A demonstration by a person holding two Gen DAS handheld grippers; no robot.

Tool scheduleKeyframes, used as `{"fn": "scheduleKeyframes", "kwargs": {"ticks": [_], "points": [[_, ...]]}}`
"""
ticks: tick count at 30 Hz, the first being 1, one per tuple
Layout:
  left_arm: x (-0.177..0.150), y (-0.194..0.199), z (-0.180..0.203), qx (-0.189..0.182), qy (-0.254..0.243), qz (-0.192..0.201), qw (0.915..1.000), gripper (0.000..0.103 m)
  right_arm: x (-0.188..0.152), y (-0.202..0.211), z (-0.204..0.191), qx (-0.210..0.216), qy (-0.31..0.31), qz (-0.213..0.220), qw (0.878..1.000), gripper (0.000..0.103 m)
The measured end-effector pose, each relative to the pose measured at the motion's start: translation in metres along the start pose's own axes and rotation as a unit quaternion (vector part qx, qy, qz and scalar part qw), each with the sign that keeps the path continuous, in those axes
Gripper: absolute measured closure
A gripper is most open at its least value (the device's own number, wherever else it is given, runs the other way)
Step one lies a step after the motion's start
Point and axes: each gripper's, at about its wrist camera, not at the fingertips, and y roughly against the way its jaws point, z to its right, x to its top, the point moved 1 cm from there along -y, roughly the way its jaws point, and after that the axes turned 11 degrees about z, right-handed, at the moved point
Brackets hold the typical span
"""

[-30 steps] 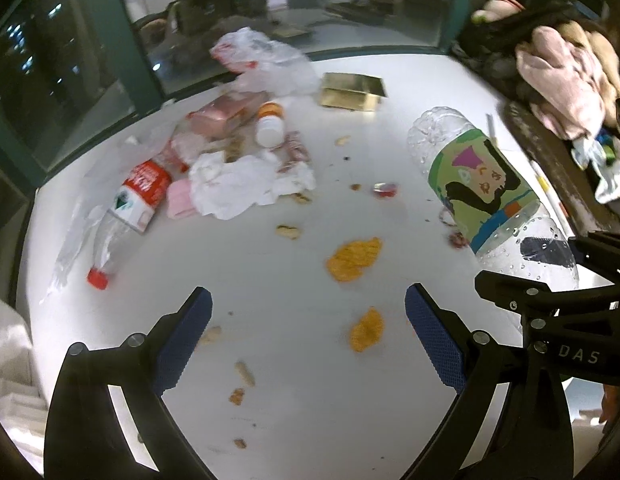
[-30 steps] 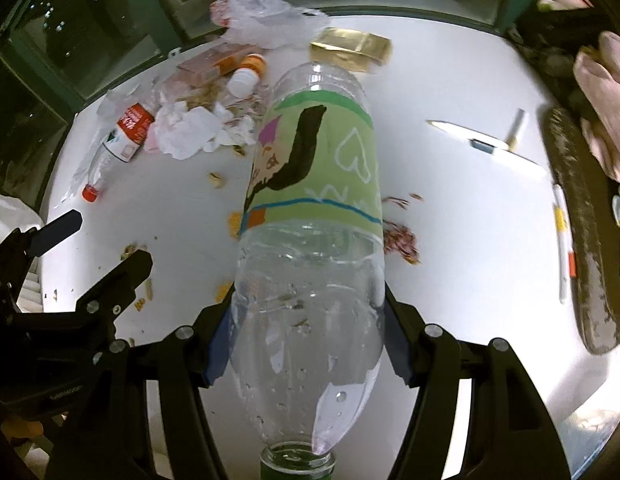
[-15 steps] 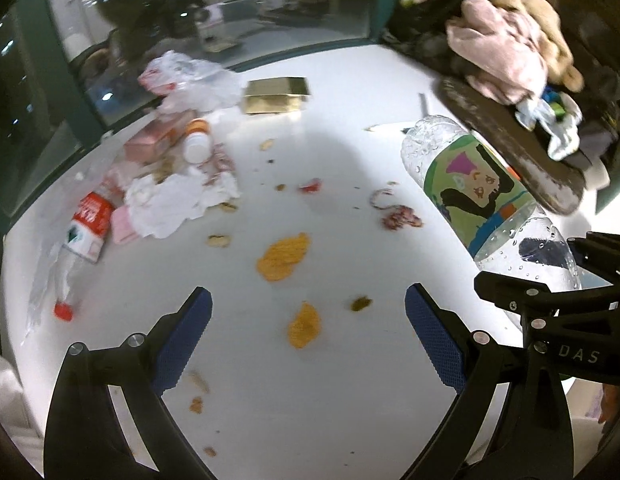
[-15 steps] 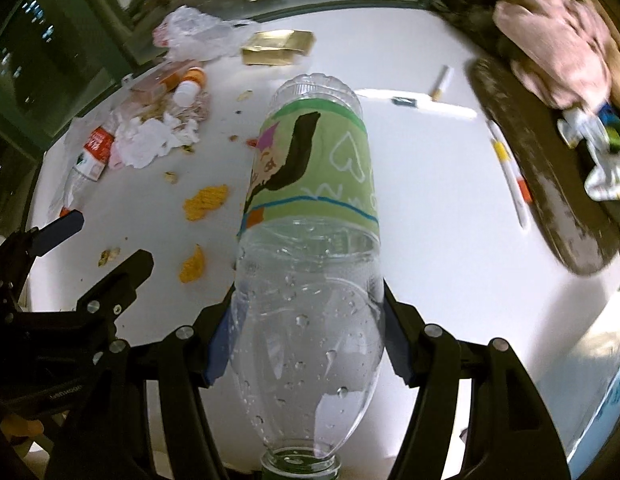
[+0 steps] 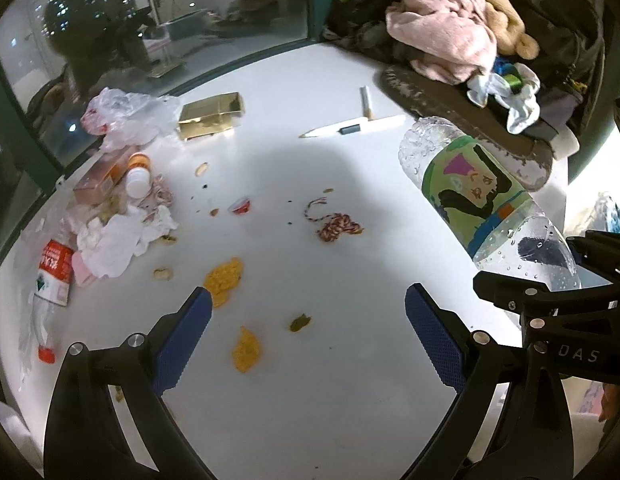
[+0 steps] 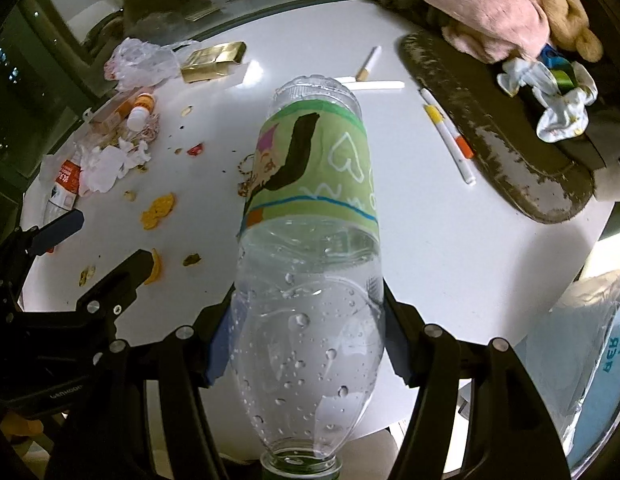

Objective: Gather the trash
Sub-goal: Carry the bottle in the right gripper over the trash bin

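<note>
1. Right gripper [image 6: 306, 344] clamps a clear plastic bottle [image 6: 310, 248] around its lower, unlabelled body; the neck points back toward the camera and the base points away, above the white surface [image 6: 450, 240].
2. Left gripper [image 5: 306, 340] stands wide with nothing between its blue pads, hovering over orange scraps [image 5: 224, 280] on the surface.
3. Step in hand, as judged: carrying the bottle off to a trash bag. A pale bag with blue print [image 6: 590, 352] shows just beyond the surface edge at the right and seems the likely target.
4. To do it well: keep the squeeze even, since the thin wall may buckle or slip; hold the bottle clear of the pens [image 6: 450, 136] and the dark tray [image 6: 502, 140]; let go only once the bottle is over the bag's mouth.
5. Bottle appearance: transparent, beaded inside with droplets, no cap visible, wrapped in a green label bearing a black shape, a pink patch and white heart outlines.
6. Remaining litter lies at the far left: crumpled tissue [image 5: 118, 244], a red-labelled bottle [image 5: 50, 280], a gold box [image 5: 212, 114].
</note>
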Motion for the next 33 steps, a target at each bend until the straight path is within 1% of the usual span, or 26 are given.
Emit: {"fn": "scheduleKeyframes", "kwargs": {"ticks": [3,8,13,19,22,27,33], "points": [[0.001,0.000,0.001,0.002,-0.004,0.001,1.0000,0.009,0.000,-0.001,0.002,0.000,-0.002,0.000,1.000,0.043],[0.000,-0.001,-0.003,0.002,0.003,-0.003,1.0000,0.009,0.000,-0.001,0.000,0.001,0.000,-0.001,1.000,0.043],[0.003,-0.002,0.001,0.001,-0.004,0.001,1.0000,0.009,0.002,-0.001,0.001,-0.003,-0.004,0.002,1.000,0.043],[0.009,-0.003,0.014,-0.012,-0.012,0.004,0.9998,0.009,0.000,0.006,0.012,-0.014,-0.017,0.007,1.000,0.043],[0.011,-0.004,0.027,-0.026,-0.019,0.005,0.9994,0.009,-0.004,0.012,0.024,-0.025,-0.030,0.010,0.999,0.043],[0.016,-0.009,0.062,-0.057,-0.047,0.008,0.9973,0.009,-0.016,0.025,0.055,-0.051,-0.064,0.012,0.997,0.043],[0.023,-0.011,0.105,-0.090,-0.085,0.014,0.9922,0.009,-0.031,0.041,0.090,-0.079,-0.105,0.019,0.991,0.043]]}}
